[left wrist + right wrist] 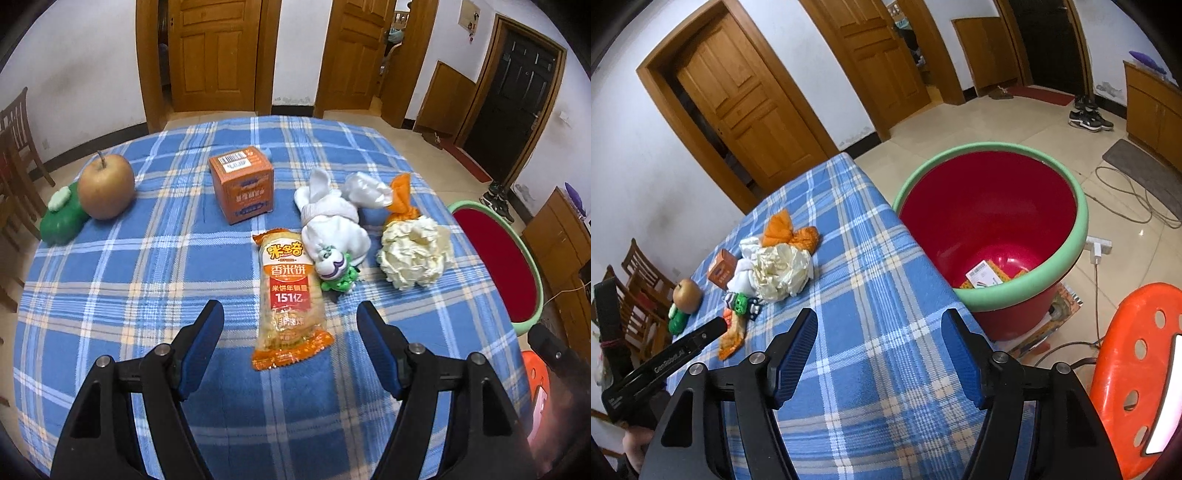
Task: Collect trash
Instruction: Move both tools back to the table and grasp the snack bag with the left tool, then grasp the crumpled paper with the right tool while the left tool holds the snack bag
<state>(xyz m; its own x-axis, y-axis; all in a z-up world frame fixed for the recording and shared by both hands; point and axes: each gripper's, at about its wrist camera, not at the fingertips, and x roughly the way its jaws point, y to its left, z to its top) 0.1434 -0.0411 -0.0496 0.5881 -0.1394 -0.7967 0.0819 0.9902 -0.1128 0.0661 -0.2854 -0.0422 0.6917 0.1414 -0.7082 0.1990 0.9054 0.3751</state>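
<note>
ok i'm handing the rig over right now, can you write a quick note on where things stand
Left gripper: open, empty, lined up over the rice cracker packet.
Right gripper: open, empty, over the table edge near the red bin.
On the tablecloth: orange box, crumpled paper wad, orange wrapper, clear plastic, white sock and toy, apple, green toy.
Done: one flat packet lies in the bin.
Left: likely the cracker packet next, then the remaining trash.

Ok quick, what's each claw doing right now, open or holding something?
Left claw: open, empty, over the snack packet.
Right claw: open, empty.
</note>
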